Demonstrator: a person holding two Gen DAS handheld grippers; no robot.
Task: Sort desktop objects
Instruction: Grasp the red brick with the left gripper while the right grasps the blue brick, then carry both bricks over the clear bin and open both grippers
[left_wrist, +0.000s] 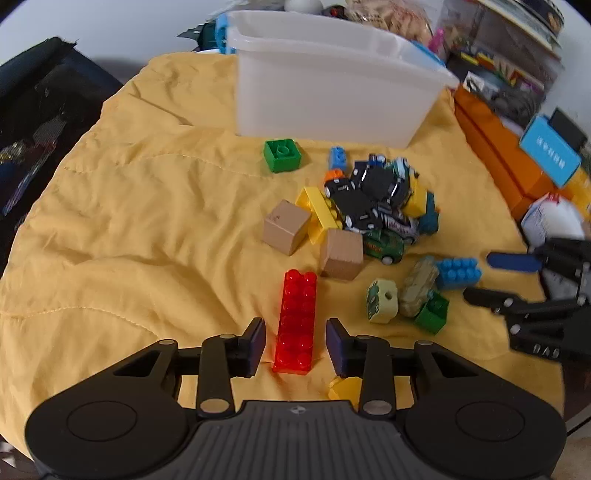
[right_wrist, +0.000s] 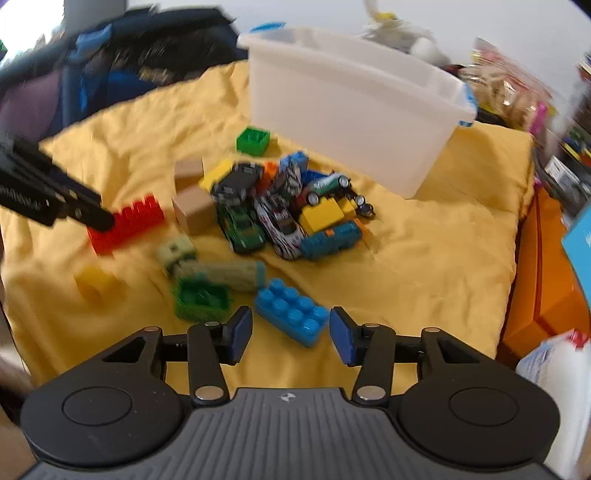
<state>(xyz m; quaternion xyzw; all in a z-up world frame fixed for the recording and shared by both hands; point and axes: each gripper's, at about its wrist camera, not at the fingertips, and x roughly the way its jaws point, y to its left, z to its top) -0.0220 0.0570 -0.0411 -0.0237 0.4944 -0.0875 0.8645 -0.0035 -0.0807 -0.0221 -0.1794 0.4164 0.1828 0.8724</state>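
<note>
A long translucent red brick lies on the yellow cloth. My left gripper is open and straddles the brick's near end, with a small gap on each side. A light blue studded brick lies just ahead of my right gripper, which is open with the brick's near end between its fingertips. A pile of toy cars and bricks sits mid-cloth, with two wooden cubes beside it. The white bin stands behind. In the right wrist view the left gripper reaches over the red brick.
A green brick sits near the bin's front wall. A small yellow brick lies under my left gripper. An orange box and a white jug border the right edge of the cloth. A dark bag lies at the left.
</note>
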